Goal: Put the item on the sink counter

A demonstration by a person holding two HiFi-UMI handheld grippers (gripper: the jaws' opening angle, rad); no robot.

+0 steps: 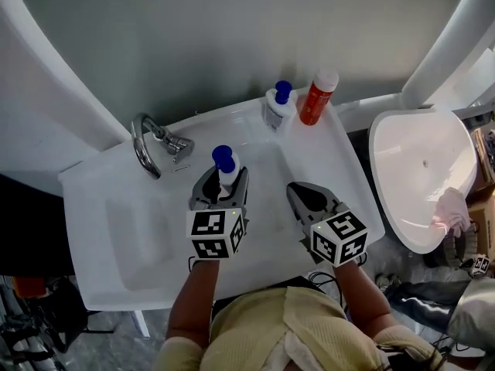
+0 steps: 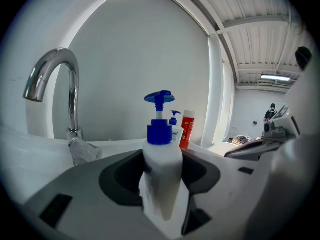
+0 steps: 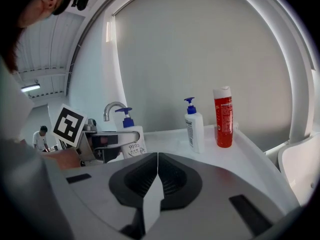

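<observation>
My left gripper (image 1: 222,182) is shut on a white pump bottle with a blue cap (image 1: 225,164), which stands upright between the jaws near the middle of the white sink counter (image 1: 93,199). In the left gripper view the bottle (image 2: 162,164) fills the gap between both pads. From the right gripper view the same bottle (image 3: 132,139) shows at the left, in the left gripper. My right gripper (image 1: 298,193) hovers to its right, shut, with nothing in it (image 3: 157,176).
A chrome faucet (image 1: 147,141) stands at the back left of the basin. A second pump bottle (image 1: 277,105) and a red bottle (image 1: 317,97) stand at the counter's back right corner. A white bowl (image 1: 421,176) with a pink cloth (image 1: 451,207) sits further right.
</observation>
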